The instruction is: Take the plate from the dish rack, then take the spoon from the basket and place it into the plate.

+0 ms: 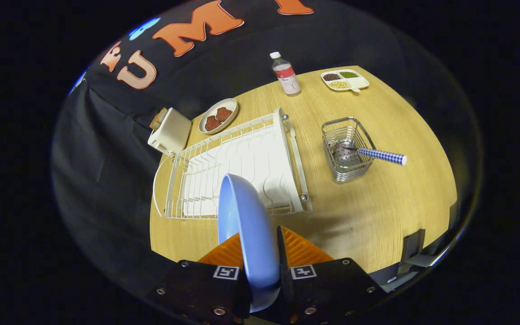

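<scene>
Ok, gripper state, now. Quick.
Gripper: shut on the blue plate, one finger on each face, plate held on edge in front of the dish rack.

My fingers (282, 253) clamp a smooth, glossy plate (246, 225). At twelve o'clock, coated white wire rack (237, 167); at two, shiny metal basket (346, 151) on matt woodgrain table (377, 216).

Fisheye riding on the tongs (262, 262), high above table (377, 216), facing forward-down
</scene>
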